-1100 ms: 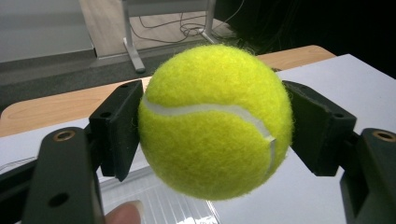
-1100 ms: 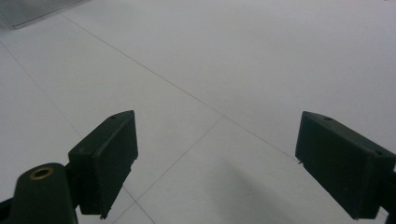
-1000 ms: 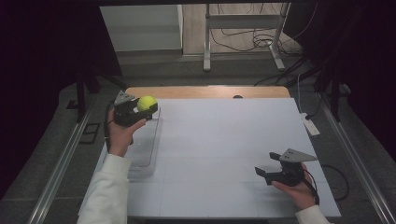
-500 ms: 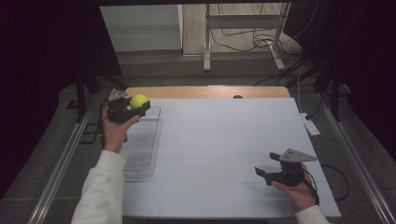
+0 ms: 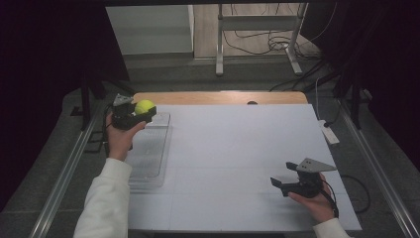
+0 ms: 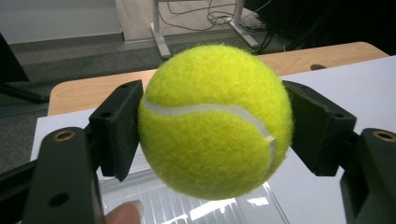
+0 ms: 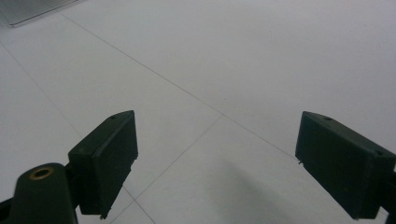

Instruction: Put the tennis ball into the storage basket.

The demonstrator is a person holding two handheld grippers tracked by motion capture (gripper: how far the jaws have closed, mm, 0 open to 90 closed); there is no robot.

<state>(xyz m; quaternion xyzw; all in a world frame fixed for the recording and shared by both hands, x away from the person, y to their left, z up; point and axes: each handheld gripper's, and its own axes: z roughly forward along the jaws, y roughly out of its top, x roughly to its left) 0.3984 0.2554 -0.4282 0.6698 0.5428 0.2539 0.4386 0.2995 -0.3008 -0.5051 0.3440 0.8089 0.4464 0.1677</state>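
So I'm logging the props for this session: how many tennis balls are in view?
1. The tennis ball is clamped in the left gripper, held above the far end of the clear tray at the table's left. No other ball shows.

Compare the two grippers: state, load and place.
The left gripper is shut on the tennis ball; the right gripper is open with nothing between its jaws. The left is at the table's far left over a clear tray; the right is near right. Both are black and hand-held.
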